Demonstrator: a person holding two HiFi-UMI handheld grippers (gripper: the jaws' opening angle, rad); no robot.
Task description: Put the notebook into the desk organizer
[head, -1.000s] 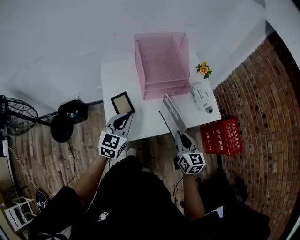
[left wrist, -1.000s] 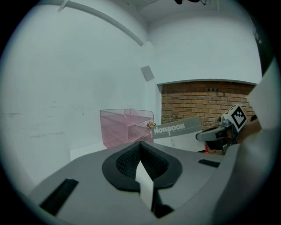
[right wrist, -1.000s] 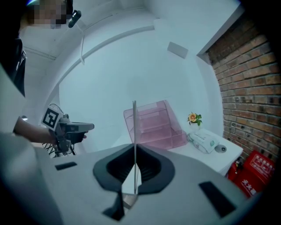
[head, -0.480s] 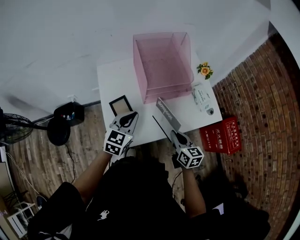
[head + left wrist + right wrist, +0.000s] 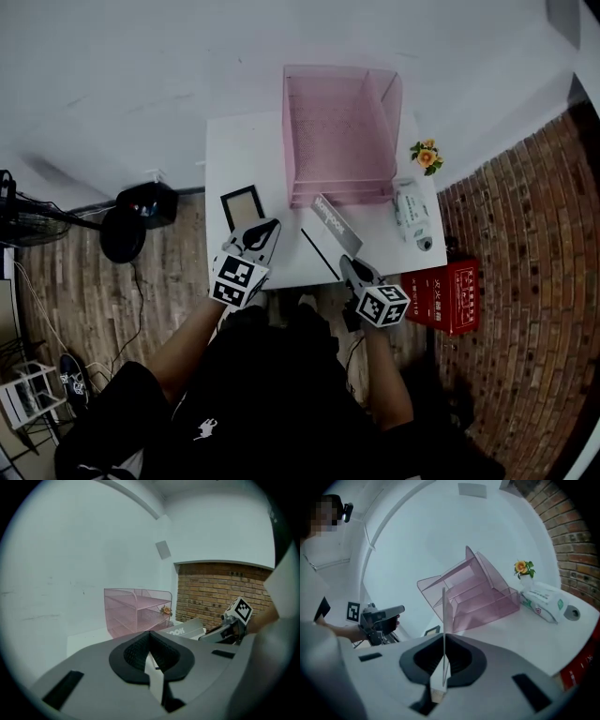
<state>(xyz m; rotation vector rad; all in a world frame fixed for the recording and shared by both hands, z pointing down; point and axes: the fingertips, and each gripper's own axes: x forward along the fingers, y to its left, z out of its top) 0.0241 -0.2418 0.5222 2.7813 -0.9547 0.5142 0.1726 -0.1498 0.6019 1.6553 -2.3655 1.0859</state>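
You had two tools. Your right tool point(image 5: 443, 660) was clamped tight on the near edge of the one thin grey notebook point(image 5: 331, 232). It held the notebook tilted over the front of the white table point(image 5: 234, 155), just before the single pink mesh desk organizer point(image 5: 342, 127) and not yet in it. Your left tool point(image 5: 150, 644) had its jaws together, gripping nothing, near one small black-framed picture point(image 5: 242, 205). Right of the organizer stood one little pot of orange flowers point(image 5: 427, 156), and one white pack of wipes point(image 5: 411, 206) lay there. One red box point(image 5: 448, 292) sat on the wooden floor point(image 5: 112, 309) by the brick wall point(image 5: 525, 216).
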